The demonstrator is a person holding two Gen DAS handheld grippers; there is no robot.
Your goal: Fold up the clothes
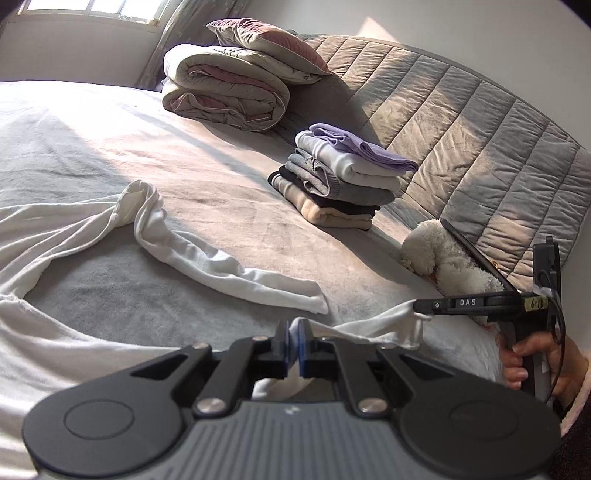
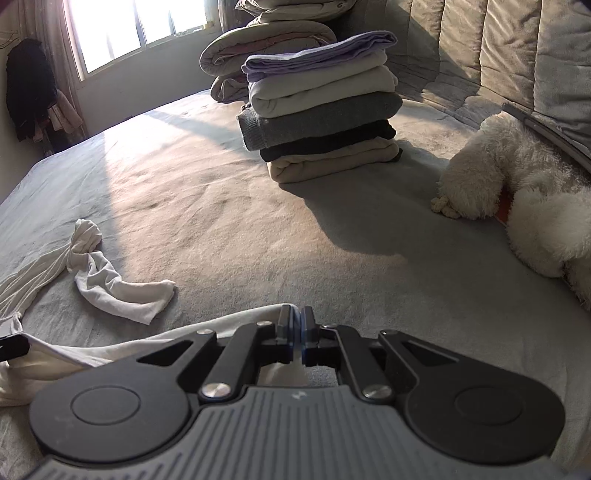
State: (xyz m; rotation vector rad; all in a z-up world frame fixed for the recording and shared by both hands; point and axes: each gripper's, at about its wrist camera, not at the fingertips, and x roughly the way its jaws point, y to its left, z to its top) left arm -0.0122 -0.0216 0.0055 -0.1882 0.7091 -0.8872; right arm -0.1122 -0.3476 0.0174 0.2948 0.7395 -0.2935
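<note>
A white long-sleeved shirt [image 1: 74,229] lies spread on the grey bed sheet [image 1: 207,192], with one sleeve [image 1: 229,269] trailing toward the middle of the bed. My left gripper [image 1: 294,328] is shut on the shirt's near edge, and white cloth shows between its blue pads. My right gripper [image 1: 419,306] pinches the same edge further right, with a person's hand [image 1: 535,362] on its handle. In the right wrist view my right gripper [image 2: 298,321] is shut on the white hem [image 2: 110,343]. The sleeve [image 2: 122,291] lies ahead to the left.
A stack of folded clothes [image 1: 340,177] with a purple top layer stands near the quilted headboard [image 1: 461,129]. A rolled duvet [image 1: 225,92] and a pillow [image 1: 266,40] sit behind it. A white plush toy [image 2: 517,184] lies at the right. Dark clothes [image 2: 29,88] hang by the window [image 2: 129,26].
</note>
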